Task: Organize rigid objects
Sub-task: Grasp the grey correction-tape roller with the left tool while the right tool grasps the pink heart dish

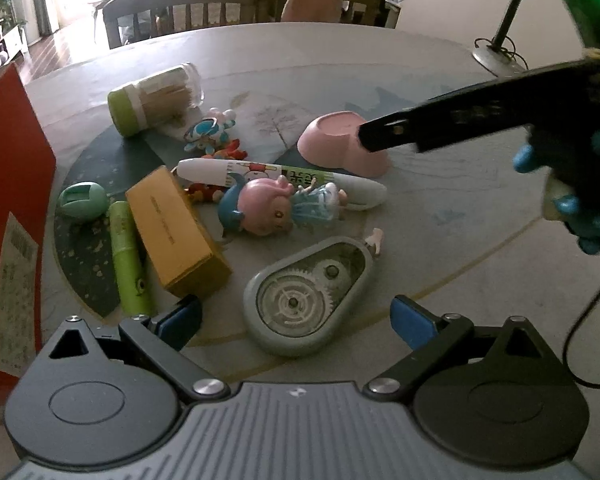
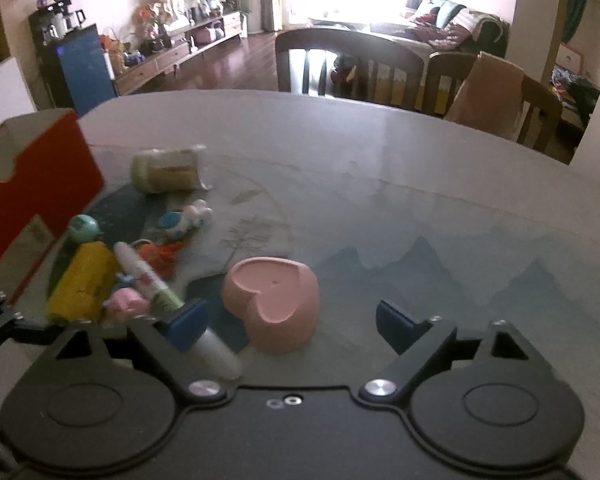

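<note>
My left gripper (image 1: pixel 296 320) is open low over the table, and a grey geared tape dispenser (image 1: pixel 304 296) lies between its blue pads without touching them. My right gripper (image 2: pixel 292 326) is open around an upturned pink heart-shaped bowl (image 2: pixel 274 304), with gaps on both sides. In the left wrist view one black right finger (image 1: pixel 388 134) reaches over that bowl (image 1: pixel 340 144). Behind the dispenser lie a pig figurine (image 1: pixel 268 208), a white marker (image 1: pixel 280 178), a yellow box (image 1: pixel 176 228) and a green tube (image 1: pixel 130 256).
A red carton (image 1: pixel 12 200) stands at the table's left edge. A toothpick jar (image 1: pixel 156 100) lies on its side near a blue-white toy (image 1: pixel 208 130) and a green egg-shaped case (image 1: pixel 80 199). A lamp base (image 1: pixel 496 56) sits far right; chairs stand behind the table.
</note>
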